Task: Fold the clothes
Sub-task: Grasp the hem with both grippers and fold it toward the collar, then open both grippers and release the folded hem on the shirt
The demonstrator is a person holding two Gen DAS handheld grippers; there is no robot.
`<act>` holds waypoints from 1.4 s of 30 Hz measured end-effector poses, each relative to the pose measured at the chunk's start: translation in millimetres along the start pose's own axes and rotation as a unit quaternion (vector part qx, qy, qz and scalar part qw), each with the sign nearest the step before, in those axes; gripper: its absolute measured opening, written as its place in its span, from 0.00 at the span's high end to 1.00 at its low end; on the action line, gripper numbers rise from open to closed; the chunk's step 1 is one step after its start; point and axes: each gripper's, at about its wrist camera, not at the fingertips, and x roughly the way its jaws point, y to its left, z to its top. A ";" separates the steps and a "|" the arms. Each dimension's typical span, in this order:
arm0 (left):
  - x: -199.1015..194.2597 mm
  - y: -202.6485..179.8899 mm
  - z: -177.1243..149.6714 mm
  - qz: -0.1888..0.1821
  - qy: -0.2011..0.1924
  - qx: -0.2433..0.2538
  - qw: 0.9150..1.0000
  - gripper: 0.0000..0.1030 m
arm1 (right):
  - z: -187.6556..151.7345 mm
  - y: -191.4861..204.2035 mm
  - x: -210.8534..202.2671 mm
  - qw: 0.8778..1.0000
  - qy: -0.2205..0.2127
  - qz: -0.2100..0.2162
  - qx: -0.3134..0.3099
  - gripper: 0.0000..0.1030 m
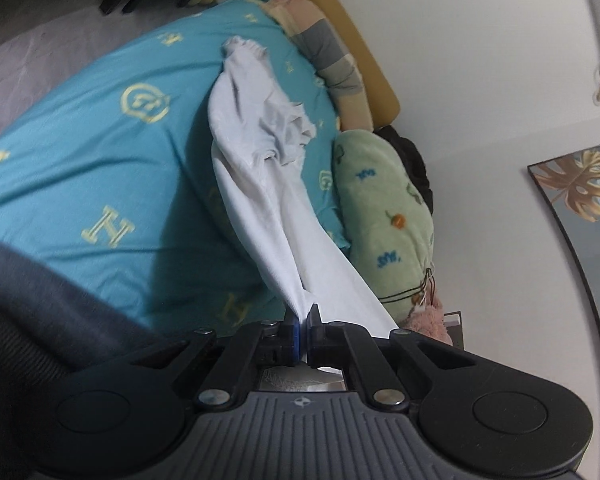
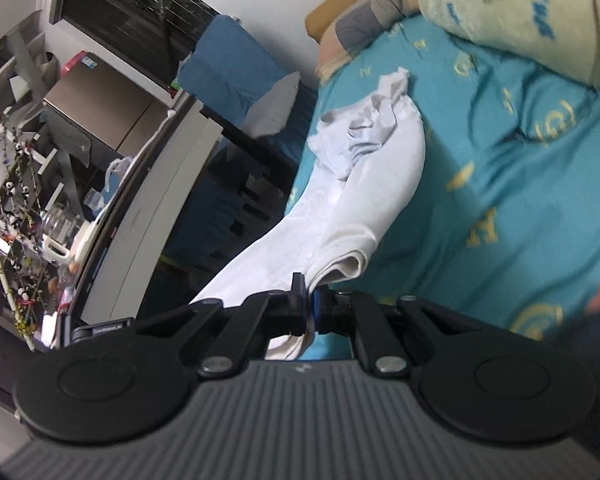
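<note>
A white garment (image 1: 260, 168) hangs stretched from my left gripper (image 1: 303, 316) down onto the teal bed sheet (image 1: 100, 152); its far end lies crumpled on the bed. My left gripper is shut on one edge of it. In the right wrist view the same white garment (image 2: 364, 184) runs from my right gripper (image 2: 310, 292), which is shut on a folded edge, up to a bunched end on the teal sheet (image 2: 520, 200). Both grippers hold the cloth lifted above the bed.
A green plush pillow (image 1: 384, 216) and a striped pillow (image 1: 324, 48) lie by the yellow headboard (image 1: 364, 40) and white wall. A desk with shelves and clutter (image 2: 60, 184) and a blue chair (image 2: 236, 76) stand beside the bed. A dark sleeve (image 1: 28, 300) shows at left.
</note>
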 end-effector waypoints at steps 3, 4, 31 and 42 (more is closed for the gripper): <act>16.3 11.6 15.5 0.013 0.005 -0.010 1.000 0.97 | 2.2 -8.5 10.2 1.000 0.005 -0.005 0.017 0.94; 23.6 11.0 24.0 0.019 0.003 -0.011 1.000 0.97 | 9.0 -10.0 15.8 1.000 0.004 -0.007 0.023 0.94; 298.3 38.3 264.0 0.228 -0.050 0.155 0.960 0.96 | 199.6 -100.3 347.8 0.982 0.029 -0.157 -0.098 0.92; 264.6 -28.2 223.1 0.232 -0.073 0.241 0.939 0.39 | 191.1 -54.7 300.5 0.975 0.016 -0.170 -0.139 0.61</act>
